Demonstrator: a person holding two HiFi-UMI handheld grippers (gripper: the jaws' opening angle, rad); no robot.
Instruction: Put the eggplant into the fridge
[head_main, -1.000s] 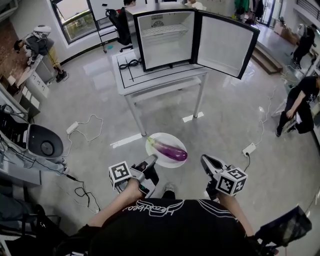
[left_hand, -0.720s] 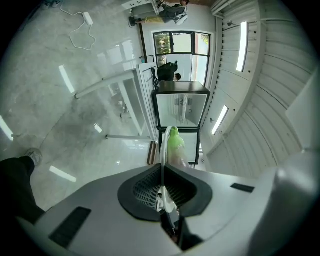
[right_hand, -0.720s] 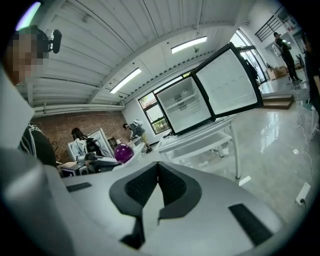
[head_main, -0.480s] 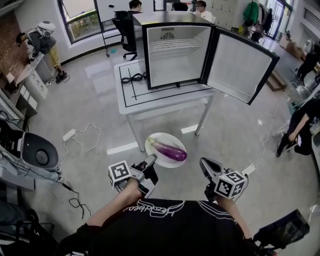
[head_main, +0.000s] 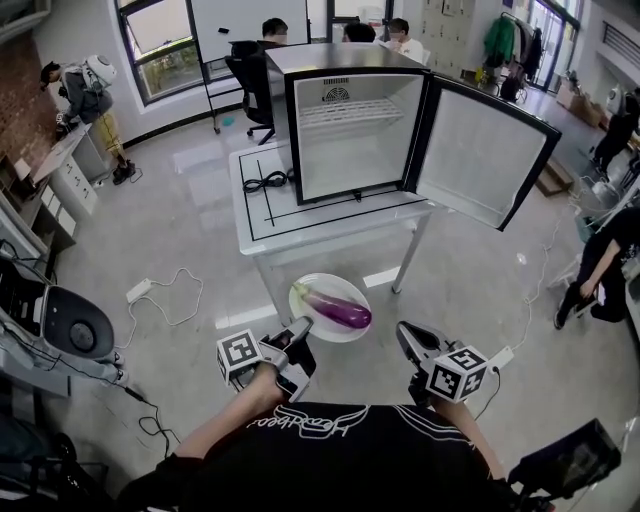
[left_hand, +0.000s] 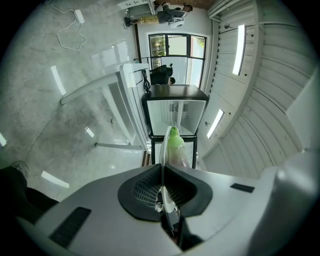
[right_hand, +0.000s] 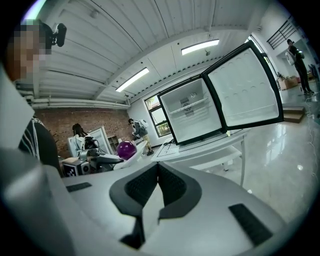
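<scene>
A purple eggplant with a green stem lies on a white plate held in the air in front of me. My left gripper is shut on the plate's near-left rim. In the left gripper view the plate runs edge-on between the jaws, with the eggplant's green stem beyond. My right gripper is shut and empty, just right of the plate and apart from it; its own view shows the eggplant's end to the left. The fridge stands open on a white table ahead, its door swung right.
A black cable lies on the table left of the fridge. A power strip with a cord is on the floor at left, beside a grey machine. A person stands at right; others and an office chair are behind the fridge.
Both grippers and the plate with the eggplant have moved forward toward the table. The fridge and table now appear nearer. The left gripper's hold on the plate is unchanged.
</scene>
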